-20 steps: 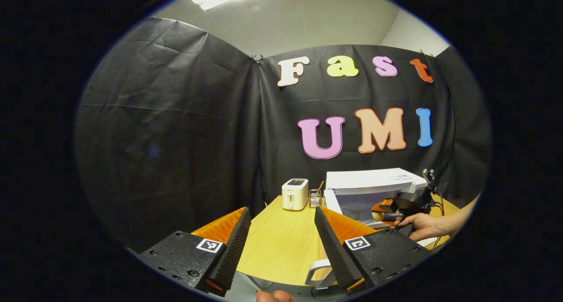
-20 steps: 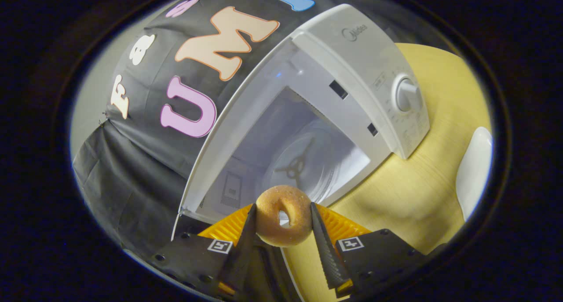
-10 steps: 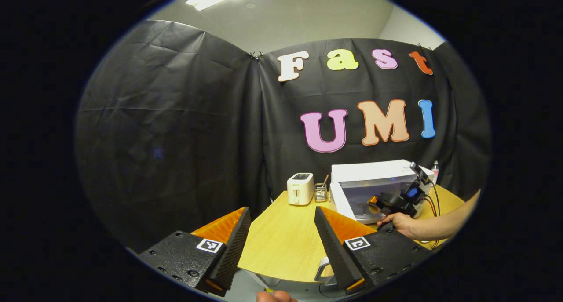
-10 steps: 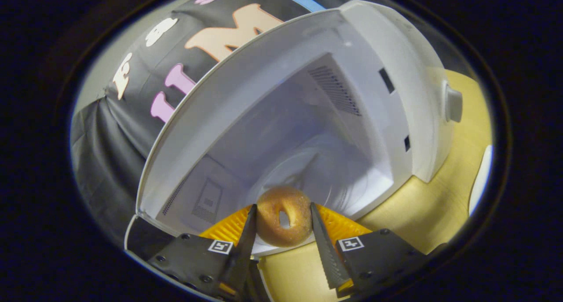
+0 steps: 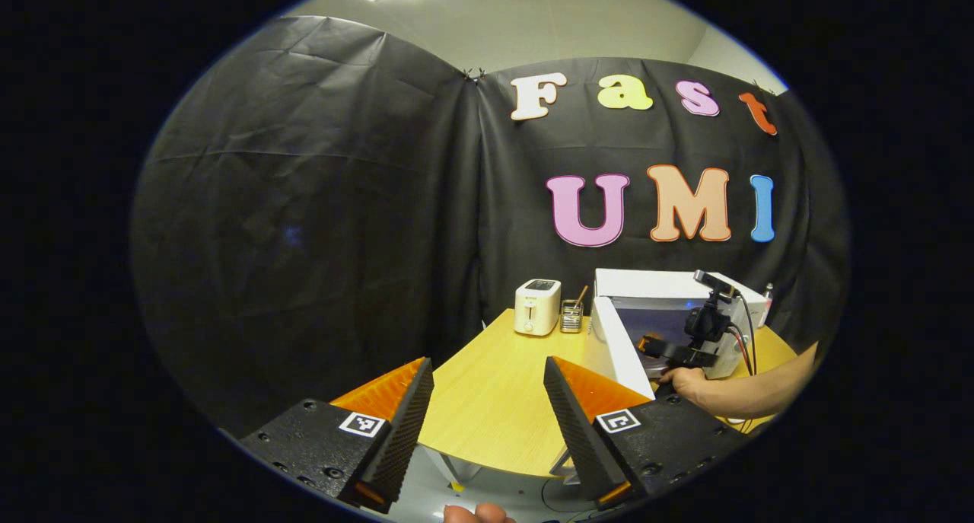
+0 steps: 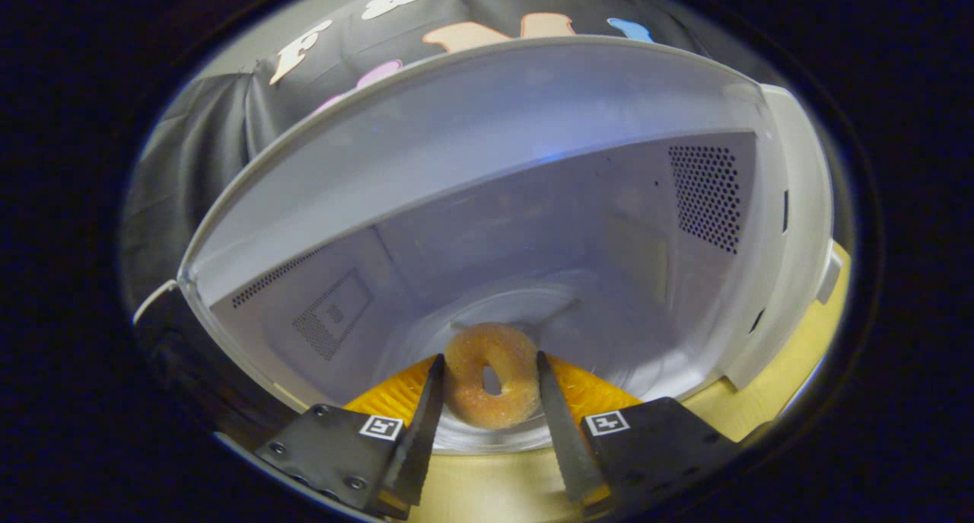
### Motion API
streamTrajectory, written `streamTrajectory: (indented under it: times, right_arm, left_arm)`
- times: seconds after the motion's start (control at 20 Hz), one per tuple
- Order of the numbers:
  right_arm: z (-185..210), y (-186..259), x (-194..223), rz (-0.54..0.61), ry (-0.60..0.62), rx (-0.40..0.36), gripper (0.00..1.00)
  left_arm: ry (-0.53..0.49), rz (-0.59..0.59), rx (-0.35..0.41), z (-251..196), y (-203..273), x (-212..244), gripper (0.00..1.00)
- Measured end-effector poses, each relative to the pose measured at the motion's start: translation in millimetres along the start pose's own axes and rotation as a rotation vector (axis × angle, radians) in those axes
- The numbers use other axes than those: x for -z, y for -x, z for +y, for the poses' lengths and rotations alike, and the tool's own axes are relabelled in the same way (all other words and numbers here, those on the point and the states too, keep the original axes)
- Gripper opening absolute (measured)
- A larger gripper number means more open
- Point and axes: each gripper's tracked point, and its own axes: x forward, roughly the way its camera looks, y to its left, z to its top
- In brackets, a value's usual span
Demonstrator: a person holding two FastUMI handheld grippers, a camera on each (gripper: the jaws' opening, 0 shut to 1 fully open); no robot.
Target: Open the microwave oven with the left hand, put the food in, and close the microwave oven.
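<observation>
Doughnut [image 6: 491, 374] is the food here, clamped upright between both fingers of the right gripper [image 6: 487, 386], at the mouth of the open microwave [image 6: 487, 226], over the near edge of the glass turntable [image 6: 533, 317]. The door [image 5: 620, 348] stands swung out to the left. The step in hand looks like putting the food in. Next it probably needs lowering onto the turntable and letting go. The left gripper [image 5: 487, 409] hangs with fingers apart and empty over the near left of the table [image 5: 494, 386], well away from the toaster [image 5: 537, 307].
</observation>
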Motion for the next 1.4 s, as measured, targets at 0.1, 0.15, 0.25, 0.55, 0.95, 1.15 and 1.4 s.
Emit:
streamTrajectory:
  times: [0.1,0.15,0.25,0.55,0.95,1.15,1.4]
  right_arm:
    - [-5,-3,1,-0.003,0.019,0.014,0.65]
    - [-3,-3,0,-0.009,0.028,0.009,0.68]
    - [-1,-5,2,-0.005,0.050,0.006,0.74]
    - [-2,2,-10,-0.017,0.018,0.000,0.84]
    - [8,70,-34,-0.011,0.054,-0.134,0.90]
    - [-1,121,-58,-0.025,0.050,-0.214,0.84]
    - [-48,177,-76,-0.018,0.047,-0.246,0.84]
  left_arm:
    - [-0.014,-0.004,0.001,-1,-1,-2,0.86]
    - [-0.016,-0.004,0.003,-2,-1,-2,0.86]
    - [-0.011,-0.004,0.014,-7,-5,-3,0.86]
    - [-0.043,-0.020,0.039,-18,-11,-9,0.86]
    - [-0.076,0.059,0.042,-5,7,21,0.86]
    - [-0.096,0.104,0.026,5,7,36,0.86]
    - [-0.102,0.116,0.028,15,-1,49,0.86]
